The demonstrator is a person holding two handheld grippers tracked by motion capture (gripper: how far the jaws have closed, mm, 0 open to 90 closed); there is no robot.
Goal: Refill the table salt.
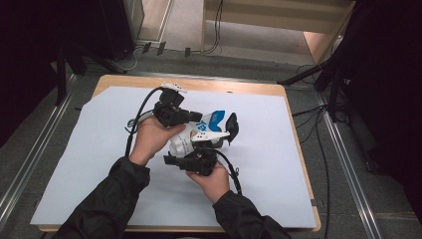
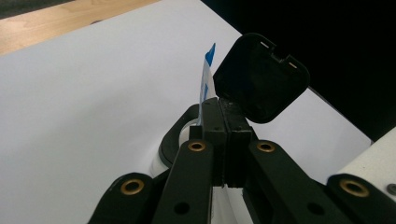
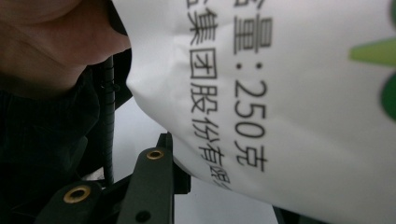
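Carefully, with my left claw (image 2: 223, 140) clamped on the pouch (image 1: 199, 132)'s top edge and my right claw (image 1: 196, 160)'s state impossible to tell, I judge steady support beneath works best.

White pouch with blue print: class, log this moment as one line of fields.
object: white pouch | left gripper: shut on pouch edge | right gripper: against pouch, grip unclear | black cap: flipped open | surface: white sheet
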